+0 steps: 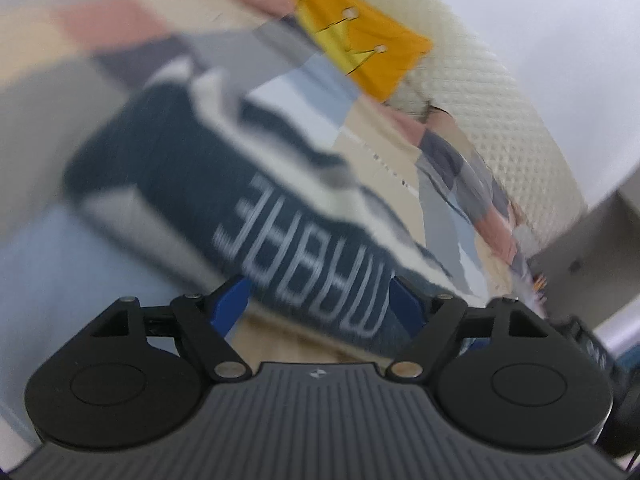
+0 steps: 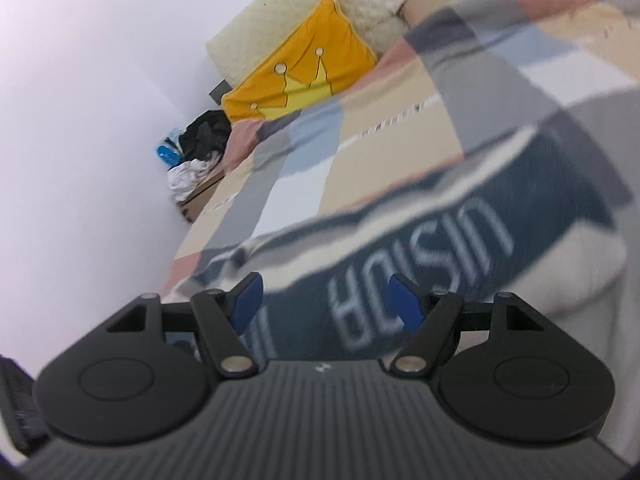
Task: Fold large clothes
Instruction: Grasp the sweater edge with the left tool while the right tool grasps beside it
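Observation:
A dark blue-green garment with cream stripes and large white letters (image 1: 168,176) lies spread on a bed with a patchwork cover (image 1: 372,136). My left gripper (image 1: 318,302) is open, its blue fingers (image 1: 230,304) wide apart just above the garment's lettered part. The same garment (image 2: 500,208) shows in the right wrist view. My right gripper (image 2: 326,300) is open, blue fingers (image 2: 406,300) spread over the lettering, holding nothing. Both views are blurred.
A yellow crown cushion (image 1: 360,40) leans on a cream quilted headboard (image 1: 500,92); it also shows in the right wrist view (image 2: 304,64). A pile of dark and white clothes (image 2: 196,152) lies beside the bed by a white wall (image 2: 88,120).

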Available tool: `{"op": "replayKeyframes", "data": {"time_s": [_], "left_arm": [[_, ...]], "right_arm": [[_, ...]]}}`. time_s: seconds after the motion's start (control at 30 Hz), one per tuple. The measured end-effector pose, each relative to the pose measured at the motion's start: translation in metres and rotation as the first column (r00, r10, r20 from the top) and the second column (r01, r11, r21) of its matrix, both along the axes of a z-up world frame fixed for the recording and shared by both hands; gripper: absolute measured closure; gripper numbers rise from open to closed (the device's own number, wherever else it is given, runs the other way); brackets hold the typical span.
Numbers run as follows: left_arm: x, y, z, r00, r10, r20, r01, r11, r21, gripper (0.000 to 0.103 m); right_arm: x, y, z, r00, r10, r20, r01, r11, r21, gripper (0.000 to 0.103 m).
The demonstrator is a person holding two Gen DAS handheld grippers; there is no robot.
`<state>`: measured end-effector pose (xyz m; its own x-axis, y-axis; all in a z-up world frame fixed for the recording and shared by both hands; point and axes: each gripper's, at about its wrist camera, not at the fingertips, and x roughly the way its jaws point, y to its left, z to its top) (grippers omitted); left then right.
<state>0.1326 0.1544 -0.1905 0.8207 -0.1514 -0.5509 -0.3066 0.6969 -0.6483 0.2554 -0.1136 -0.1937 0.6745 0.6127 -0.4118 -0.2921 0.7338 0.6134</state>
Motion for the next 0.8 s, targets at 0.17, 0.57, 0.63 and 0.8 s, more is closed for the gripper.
{"op": "replayKeyframes", "data": {"time_s": [0.17, 0.57, 0.63, 0.8], "left_arm": [[-0.002, 0.024, -0.028, 0.995, 0.082, -0.064, -0.095, 0.968, -0.233, 0.022], [-0.004, 0.056, -0.081, 0.948, 0.289, -0.132, -0.314, 0.789, -0.529, 0.023], [0.0, 0.054, -0.086, 0.941, 0.312, -0.13, -0.331, 0.772, -0.543, 0.023], [0.008, 0.053, -0.092, 0.933, 0.347, -0.098, -0.343, 0.769, -0.539, 0.041]], "right_arm": [[0.001, 0.001, -0.015, 0.995, 0.033, -0.09, -0.022, 0.992, 0.121, 0.021], [-0.003, 0.033, -0.069, 0.943, 0.146, -0.3, -0.041, 0.943, 0.329, 0.0], [-0.001, 0.043, -0.073, 0.937, 0.164, -0.31, -0.052, 0.94, 0.339, 0.0], [0.009, 0.057, -0.084, 0.922, 0.171, -0.347, -0.028, 0.924, 0.38, 0.0]]}}
